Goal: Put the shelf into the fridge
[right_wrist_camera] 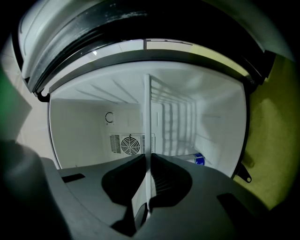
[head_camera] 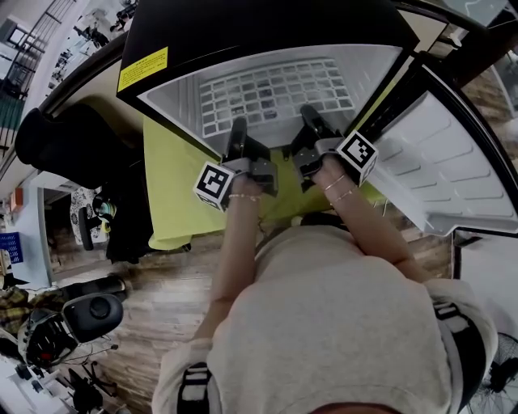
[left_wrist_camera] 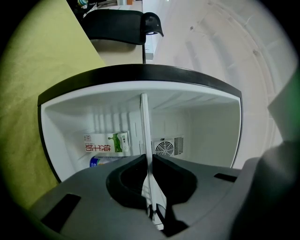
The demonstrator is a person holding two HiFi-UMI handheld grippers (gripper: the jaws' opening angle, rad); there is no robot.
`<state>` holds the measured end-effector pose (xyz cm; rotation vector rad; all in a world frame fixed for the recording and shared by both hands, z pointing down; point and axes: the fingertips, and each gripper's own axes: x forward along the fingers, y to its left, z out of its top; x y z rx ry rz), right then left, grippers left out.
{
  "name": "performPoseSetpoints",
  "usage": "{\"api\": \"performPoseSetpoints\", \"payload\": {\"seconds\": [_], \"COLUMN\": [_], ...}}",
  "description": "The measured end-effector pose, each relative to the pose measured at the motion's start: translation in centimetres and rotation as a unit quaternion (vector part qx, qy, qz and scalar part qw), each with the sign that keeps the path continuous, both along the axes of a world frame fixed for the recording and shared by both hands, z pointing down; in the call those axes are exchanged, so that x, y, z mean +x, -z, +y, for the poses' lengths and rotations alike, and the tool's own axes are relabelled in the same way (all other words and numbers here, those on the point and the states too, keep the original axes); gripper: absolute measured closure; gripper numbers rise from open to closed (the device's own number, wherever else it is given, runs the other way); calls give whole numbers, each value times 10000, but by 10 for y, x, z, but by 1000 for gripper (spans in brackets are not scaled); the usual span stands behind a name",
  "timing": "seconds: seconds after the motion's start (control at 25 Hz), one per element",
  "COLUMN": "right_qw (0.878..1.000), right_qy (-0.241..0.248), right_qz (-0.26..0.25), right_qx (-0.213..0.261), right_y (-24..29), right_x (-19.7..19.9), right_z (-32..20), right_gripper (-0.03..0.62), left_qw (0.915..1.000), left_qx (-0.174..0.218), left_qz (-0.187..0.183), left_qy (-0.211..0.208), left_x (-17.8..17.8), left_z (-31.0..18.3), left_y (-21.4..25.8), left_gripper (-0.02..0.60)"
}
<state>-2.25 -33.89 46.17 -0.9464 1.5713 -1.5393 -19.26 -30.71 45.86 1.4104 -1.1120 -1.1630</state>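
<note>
I am gripping the white wire shelf point(head_camera: 275, 93) with both grippers. The left gripper point(head_camera: 237, 129) is clamping the shelf's near edge towards its left end, and the right gripper point(head_camera: 310, 117) is clamping the same edge just beside it, towards the right.

In the left gripper view, the left gripper point(left_wrist_camera: 150, 160) is closing its jaws almost fully on the thin rim of the shelf point(left_wrist_camera: 145, 131), which is running edge-on away from the camera into the fridge. In the right gripper view, the right gripper point(right_wrist_camera: 148, 159) is pinching the shelf point(right_wrist_camera: 149, 117) the same way, with both jaws touching the wire.

The shelf is sitting inside the white cavity of the black fridge point(head_camera: 243, 24), reaching from the front opening towards the back wall. The fridge is standing on a tabletop covered by a yellow-green cloth point(head_camera: 174, 178), and its door point(head_camera: 453, 154) is hanging open at the right edge of the opening.

A milk carton point(left_wrist_camera: 107, 143) and a blue-and-white can point(left_wrist_camera: 101, 161) are showing deep in the cavity on one side of the shelf. A round fan vent point(left_wrist_camera: 164, 148) is showing on the back wall.
</note>
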Motion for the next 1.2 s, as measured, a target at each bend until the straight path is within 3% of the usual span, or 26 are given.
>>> {"api": "performPoseSetpoints", "payload": {"seconds": [0.72,1.2], "right_qw": [10000,9988], "right_qy": [-55,92], "right_qz": [16,453], "right_qx": [25,190], "right_y": [1,3], "right_x": [-4,-3], "right_z": [-16,-15], "right_gripper": [559,554], "left_qw": [9999,9995], "left_qx": [72,-52], "left_qz": [-93,-278], "left_qy": [-108,-107], "left_x": [-3,-1], "left_z": [-17,-16], "left_y": [0,2], "left_gripper": [541,532]}}
